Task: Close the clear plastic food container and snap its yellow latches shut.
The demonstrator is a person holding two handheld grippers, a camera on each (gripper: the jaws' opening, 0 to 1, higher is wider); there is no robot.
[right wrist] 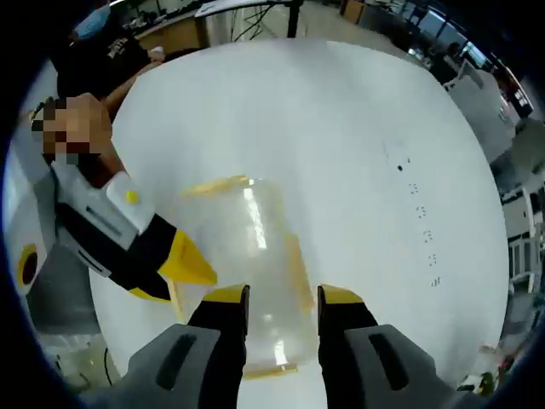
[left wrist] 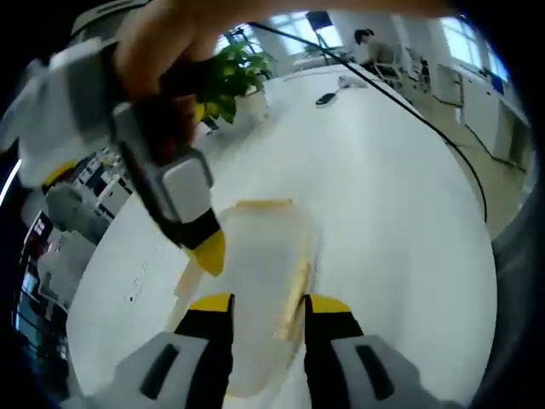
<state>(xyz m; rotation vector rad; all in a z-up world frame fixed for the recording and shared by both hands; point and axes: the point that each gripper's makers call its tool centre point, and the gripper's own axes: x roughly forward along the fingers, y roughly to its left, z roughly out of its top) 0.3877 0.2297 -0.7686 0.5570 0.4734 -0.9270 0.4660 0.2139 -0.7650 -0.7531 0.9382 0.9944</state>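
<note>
Both grippers face the container [right wrist: 247,273] lengthwise from opposite ends: your right gripper [right wrist: 281,298] straddles it part-open, left gripper [left wrist: 268,307] likewise

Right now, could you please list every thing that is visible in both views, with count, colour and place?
Food container: one, clear with yellow latches, on the table between both grippers.
Table: one, white, under everything.
Potted plant: one, green, far table edge.
Cable: one, black, across the table.
Small dark object: one, far on the table.
Left gripper: one, black with yellow tips, jaws open around the container.
Right gripper: one, same colours, jaws open.
</note>
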